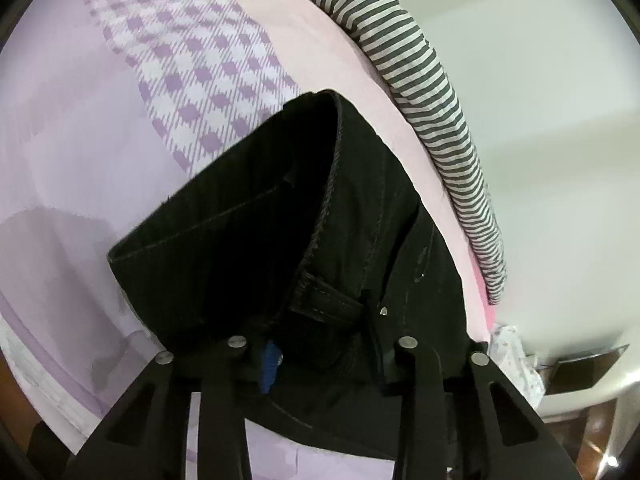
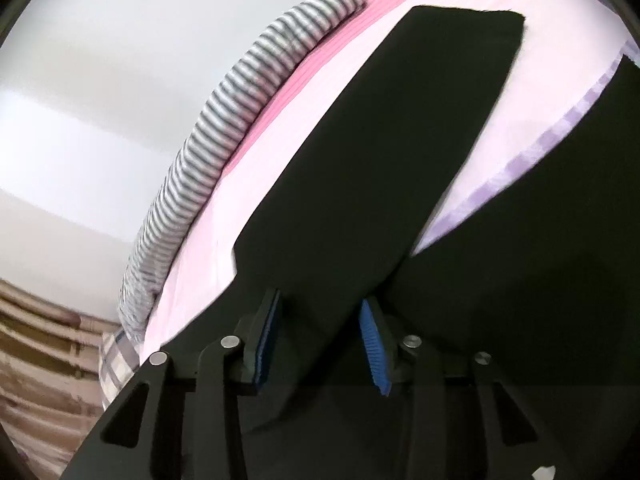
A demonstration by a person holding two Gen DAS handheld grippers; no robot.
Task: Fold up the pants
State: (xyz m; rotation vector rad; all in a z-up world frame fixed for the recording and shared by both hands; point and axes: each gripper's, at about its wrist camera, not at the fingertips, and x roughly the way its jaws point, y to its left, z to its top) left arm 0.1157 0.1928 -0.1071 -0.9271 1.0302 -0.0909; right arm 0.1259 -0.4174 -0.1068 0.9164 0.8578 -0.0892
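The black pants (image 1: 360, 216) lie on a bed with a pink and purple sheet (image 1: 100, 128). In the left wrist view the waistband end with stitching and a belt loop fills the middle, lifted off the sheet. My left gripper (image 1: 324, 356) is shut on the waistband; one blue pad (image 1: 269, 366) shows, the other is hidden by cloth. In the right wrist view one pant leg (image 2: 392, 152) stretches up and away to its hem at the top. My right gripper (image 2: 320, 344) has its blue pads (image 2: 374, 348) on both sides of the pant leg, gripping it.
A grey and white striped cloth (image 1: 436, 112) lies along the bed's far edge against the white wall; it also shows in the right wrist view (image 2: 224, 132). A checked purple patch (image 1: 192, 80) is on the sheet. A brown striped fabric (image 2: 44, 360) is at lower left.
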